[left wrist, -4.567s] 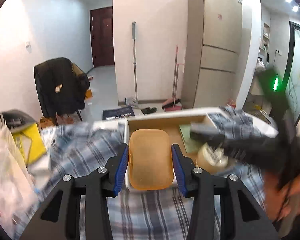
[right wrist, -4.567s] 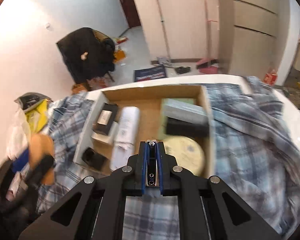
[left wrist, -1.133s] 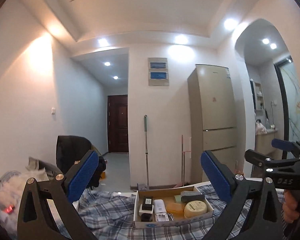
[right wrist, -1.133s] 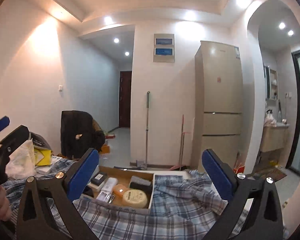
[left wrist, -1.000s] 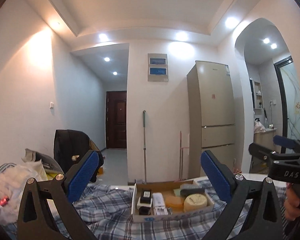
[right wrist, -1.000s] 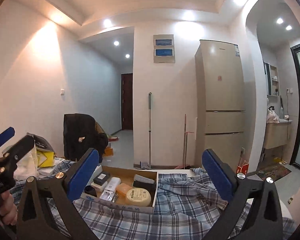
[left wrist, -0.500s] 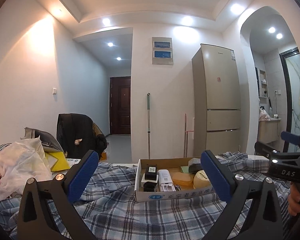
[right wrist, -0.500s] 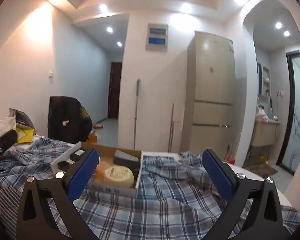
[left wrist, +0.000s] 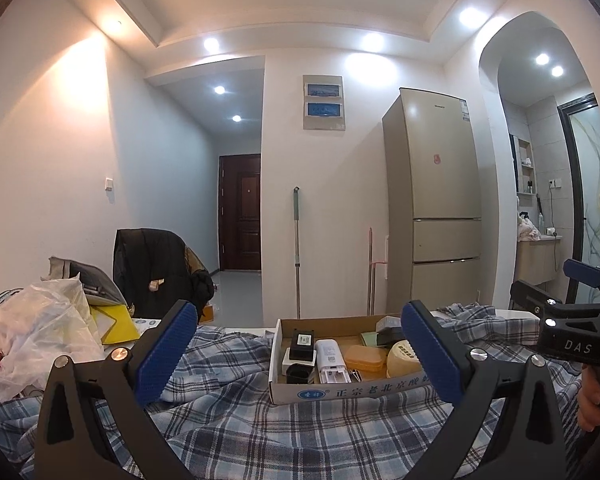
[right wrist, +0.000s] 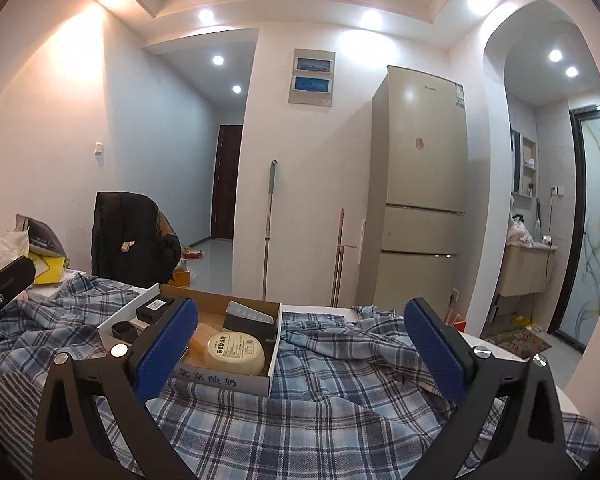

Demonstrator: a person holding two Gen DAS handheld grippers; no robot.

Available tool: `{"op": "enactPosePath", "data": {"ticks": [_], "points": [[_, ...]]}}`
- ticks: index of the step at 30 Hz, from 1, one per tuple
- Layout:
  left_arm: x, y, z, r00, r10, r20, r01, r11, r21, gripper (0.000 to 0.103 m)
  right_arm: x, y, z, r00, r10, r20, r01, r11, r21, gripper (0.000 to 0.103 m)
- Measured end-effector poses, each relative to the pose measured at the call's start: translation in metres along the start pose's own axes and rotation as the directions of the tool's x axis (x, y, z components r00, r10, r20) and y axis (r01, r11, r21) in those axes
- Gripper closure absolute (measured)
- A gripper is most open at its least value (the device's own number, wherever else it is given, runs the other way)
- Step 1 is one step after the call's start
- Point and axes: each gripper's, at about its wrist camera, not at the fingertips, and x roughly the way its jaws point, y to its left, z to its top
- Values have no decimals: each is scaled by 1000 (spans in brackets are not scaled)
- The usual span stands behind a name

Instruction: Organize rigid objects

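Note:
A shallow cardboard box [left wrist: 340,390] [right wrist: 236,380] sits on the blue plaid cloth. Inside lie an orange lidded case [left wrist: 365,359], a round cream tin [left wrist: 404,354] [right wrist: 234,347], a white device [left wrist: 331,356], black items [left wrist: 303,340] [right wrist: 153,307] and a grey box [right wrist: 247,312]. My left gripper [left wrist: 300,346] is wide open and empty, held back from the box's near side. My right gripper [right wrist: 300,338] is also wide open and empty, near the box's right front corner; it shows at the right edge of the left wrist view [left wrist: 576,320].
Blue plaid cloth [right wrist: 340,412] covers the table. White plastic bags [left wrist: 36,332] and a yellow item [left wrist: 114,326] pile at the left. A chair draped in a black jacket [left wrist: 156,272], a mop [left wrist: 297,252] and a fridge [left wrist: 436,208] stand beyond.
Since 4.6 s ago the left gripper released the orange case, which now lies in the box. Both grippers opened wide and drew back; over the last second they lowered slightly toward the cloth.

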Motion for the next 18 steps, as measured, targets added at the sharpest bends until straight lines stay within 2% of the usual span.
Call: {"op": "enactPosePath", "data": {"ticks": [7, 18], "points": [[1, 0, -2, 1000, -4, -4, 4, 1000, -11, 0, 13, -7, -4, 996, 28, -79, -25, 999, 48, 0], [2, 2, -3, 1000, -1, -6, 1, 1000, -22, 0, 7, -2, -4, 998, 25, -54, -24, 999, 20, 0]]}}
